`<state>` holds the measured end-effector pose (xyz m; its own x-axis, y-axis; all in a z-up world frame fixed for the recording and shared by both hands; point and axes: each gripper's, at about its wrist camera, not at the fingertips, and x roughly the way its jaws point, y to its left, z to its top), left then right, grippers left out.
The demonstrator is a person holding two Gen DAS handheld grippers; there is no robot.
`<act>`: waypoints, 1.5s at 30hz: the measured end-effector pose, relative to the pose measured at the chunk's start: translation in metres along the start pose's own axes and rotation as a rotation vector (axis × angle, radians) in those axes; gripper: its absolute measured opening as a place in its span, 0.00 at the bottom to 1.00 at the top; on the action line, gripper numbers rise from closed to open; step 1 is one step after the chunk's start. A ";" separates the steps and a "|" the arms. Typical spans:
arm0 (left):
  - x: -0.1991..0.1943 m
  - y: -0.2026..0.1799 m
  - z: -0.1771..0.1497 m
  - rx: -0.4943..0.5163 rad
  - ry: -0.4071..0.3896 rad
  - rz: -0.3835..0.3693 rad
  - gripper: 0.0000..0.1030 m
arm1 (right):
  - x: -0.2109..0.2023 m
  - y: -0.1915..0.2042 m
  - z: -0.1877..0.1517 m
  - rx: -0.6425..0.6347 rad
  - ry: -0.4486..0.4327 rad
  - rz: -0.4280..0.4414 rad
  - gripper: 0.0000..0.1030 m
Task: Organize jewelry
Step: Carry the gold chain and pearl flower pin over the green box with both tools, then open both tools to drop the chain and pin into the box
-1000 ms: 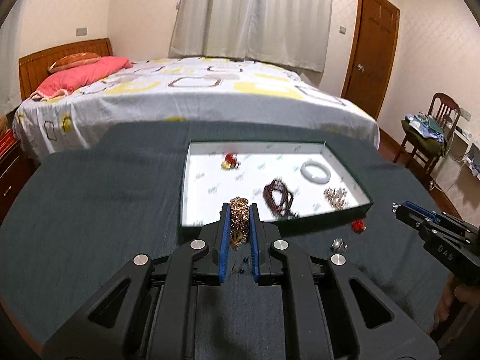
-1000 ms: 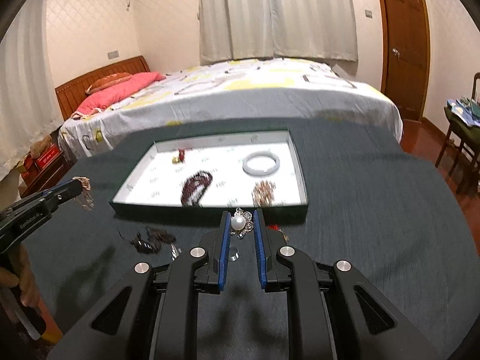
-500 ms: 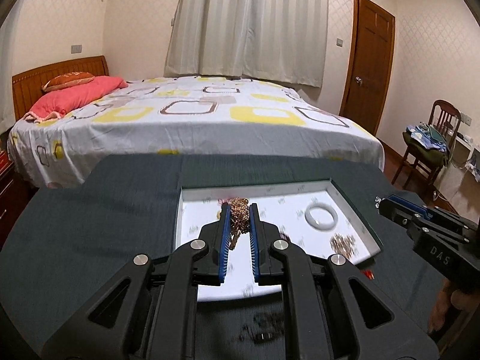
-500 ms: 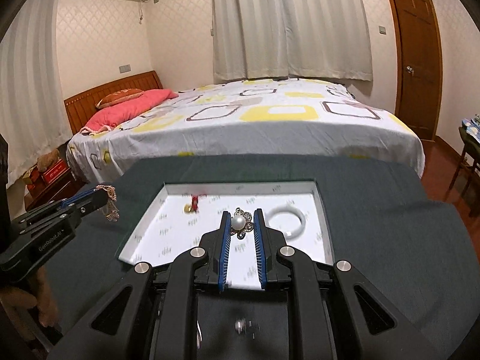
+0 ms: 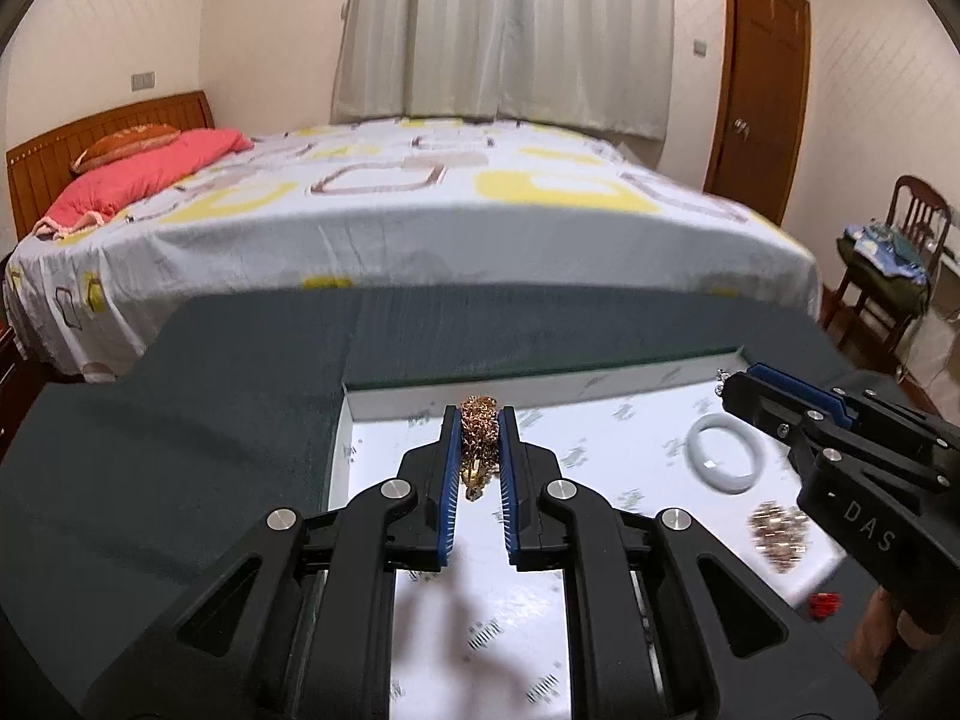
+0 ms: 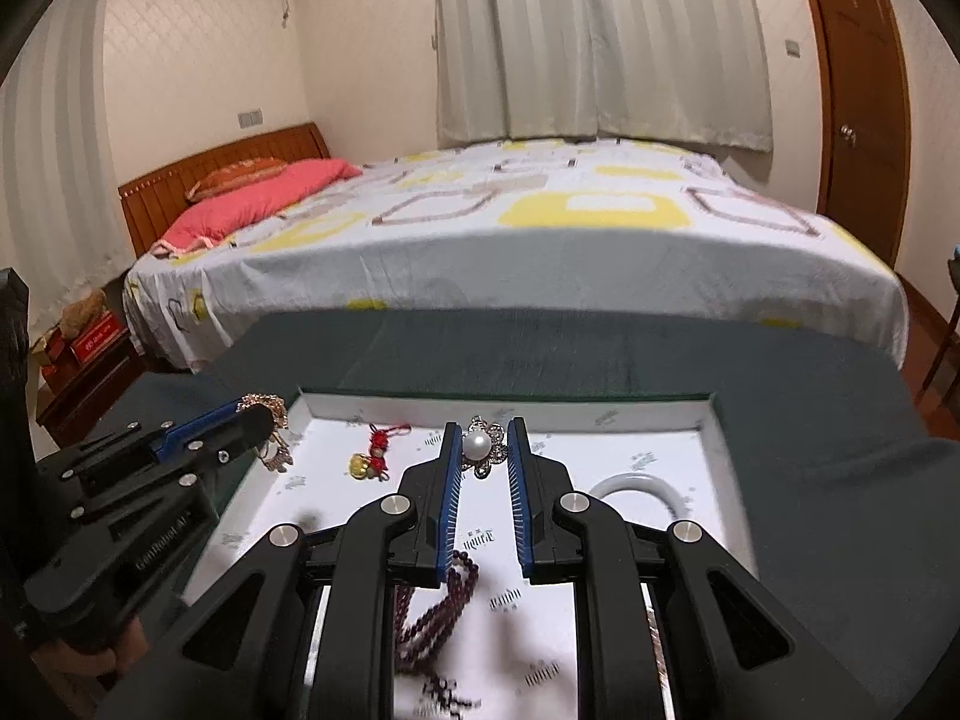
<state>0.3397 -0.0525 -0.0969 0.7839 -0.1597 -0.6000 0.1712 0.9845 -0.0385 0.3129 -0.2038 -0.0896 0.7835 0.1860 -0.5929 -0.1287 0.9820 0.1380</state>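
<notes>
A white shallow tray (image 5: 396,414) (image 6: 336,408) lies on the dark green tablecloth. My left gripper (image 5: 479,417) is shut on a bunched gold chain (image 5: 478,444) and hangs over the tray's far left part. My right gripper (image 6: 485,429) is shut on a pearl brooch (image 6: 477,447) with silver petals, above the tray's far middle. In the tray lie a white bangle (image 5: 723,459) (image 6: 657,489), a gold cluster piece (image 5: 777,531), a red and yellow charm (image 6: 372,456) and a dark red bead string (image 6: 438,606). Each gripper shows in the other's view: the right gripper (image 5: 741,384), the left gripper (image 6: 255,417).
A small red piece (image 5: 823,603) lies on the cloth (image 5: 180,420) just outside the tray's near right edge. Beyond the table stands a bed (image 5: 420,204) with a pink pillow. A wooden chair (image 5: 900,258) and a door (image 5: 762,90) are at the right.
Both grippers have travelled forward from the tray's near edge to over its inside, each still holding its piece. The loose items on the cloth have dropped out of view below.
</notes>
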 end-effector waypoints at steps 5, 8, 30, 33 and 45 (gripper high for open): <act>0.028 0.004 -0.006 0.008 0.051 0.013 0.12 | 0.033 0.003 -0.007 -0.010 0.065 -0.007 0.16; 0.041 0.006 -0.009 0.012 0.085 0.019 0.12 | 0.046 0.003 -0.010 -0.017 0.103 -0.008 0.16; 0.053 0.010 -0.010 0.005 0.138 0.026 0.18 | 0.060 0.005 -0.010 -0.023 0.186 -0.027 0.27; 0.050 0.010 -0.010 0.003 0.125 0.031 0.31 | 0.058 0.005 -0.009 -0.019 0.172 -0.030 0.40; 0.027 0.008 -0.008 -0.004 0.069 0.033 0.54 | 0.033 -0.004 -0.012 0.006 0.118 -0.034 0.41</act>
<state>0.3579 -0.0483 -0.1200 0.7458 -0.1220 -0.6549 0.1433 0.9894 -0.0211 0.3320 -0.2010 -0.1192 0.7103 0.1552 -0.6866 -0.0994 0.9877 0.1205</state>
